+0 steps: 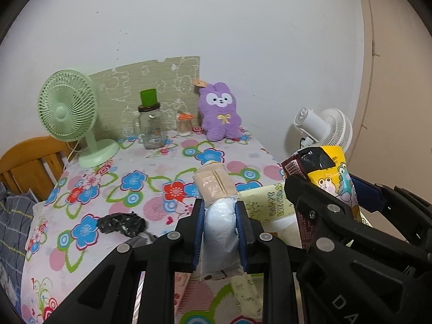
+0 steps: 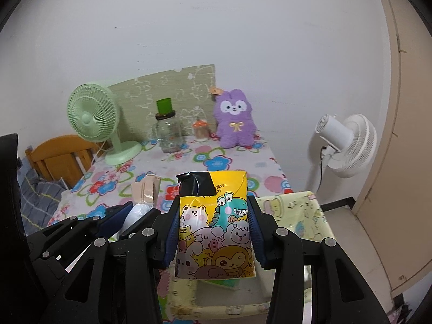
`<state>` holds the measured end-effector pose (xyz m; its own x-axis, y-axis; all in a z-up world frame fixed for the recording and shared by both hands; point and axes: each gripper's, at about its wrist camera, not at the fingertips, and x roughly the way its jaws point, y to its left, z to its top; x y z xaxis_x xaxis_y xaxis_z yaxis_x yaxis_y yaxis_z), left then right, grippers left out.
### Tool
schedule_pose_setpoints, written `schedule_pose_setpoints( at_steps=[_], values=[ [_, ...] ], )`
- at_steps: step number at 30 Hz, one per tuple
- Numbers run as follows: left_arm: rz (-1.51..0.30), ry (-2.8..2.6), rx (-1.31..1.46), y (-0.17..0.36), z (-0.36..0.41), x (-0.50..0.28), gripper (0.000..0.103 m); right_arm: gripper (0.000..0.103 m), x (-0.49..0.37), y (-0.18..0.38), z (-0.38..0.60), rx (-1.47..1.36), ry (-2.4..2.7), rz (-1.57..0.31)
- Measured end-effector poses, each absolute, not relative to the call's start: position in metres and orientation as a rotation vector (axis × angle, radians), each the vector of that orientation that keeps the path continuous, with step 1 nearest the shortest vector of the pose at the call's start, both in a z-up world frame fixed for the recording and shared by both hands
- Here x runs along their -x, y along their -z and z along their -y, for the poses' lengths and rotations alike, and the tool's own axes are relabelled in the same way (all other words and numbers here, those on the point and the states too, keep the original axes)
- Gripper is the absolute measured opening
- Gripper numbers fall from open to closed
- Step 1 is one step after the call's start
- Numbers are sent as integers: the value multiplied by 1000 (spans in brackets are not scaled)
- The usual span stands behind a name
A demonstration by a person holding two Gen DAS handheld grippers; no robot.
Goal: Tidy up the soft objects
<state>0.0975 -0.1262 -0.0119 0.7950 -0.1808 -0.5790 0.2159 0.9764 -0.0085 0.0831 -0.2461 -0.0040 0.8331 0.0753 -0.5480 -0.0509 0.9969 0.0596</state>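
My left gripper [image 1: 219, 216] is shut on a soft roll in clear plastic [image 1: 218, 202], pale blue near the jaws and beige at its far end. It is held above the floral table. My right gripper [image 2: 213, 216] is shut on a yellow cartoon-animal pack [image 2: 213, 229] with a black patch at its top. The pack hangs over a pale yellow fabric bin [image 2: 302, 216]. The right gripper [image 1: 332, 197] and the pack [image 1: 329, 172] also show at the right of the left wrist view, and the roll [image 2: 143, 197] at the left of the right wrist view. A purple plush bunny [image 1: 219, 110] sits at the table's back.
On the floral tablecloth [image 1: 113, 189] stand a green desk fan [image 1: 67, 116], a glass jar with a green cup on it [image 1: 149, 124] and a small jar [image 1: 185, 124]. A black crumpled bag [image 1: 121, 224] lies near the left gripper. A white fan [image 2: 343, 140] stands right of the table; a wooden chair [image 2: 59, 156] is at left.
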Motion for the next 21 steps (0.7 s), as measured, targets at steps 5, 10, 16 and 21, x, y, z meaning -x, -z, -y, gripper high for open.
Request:
schedule_pose_setpoints(
  at_steps=[5,10,16,21],
  values=[
    [-629,241,-68,16,143,-104,21,49,-86,8,262,-59,-39,-581],
    [-651,266,-78,23,159,-111,21,49,-91,14,277,-69,-11,-591],
    [-693,294,-98,36,178,-122,22,49,-98,27,295,-83,28,-620],
    [-735,318,-119,48,189,-131,24,49,-105,38,305,-91,58,-652]
  ],
)
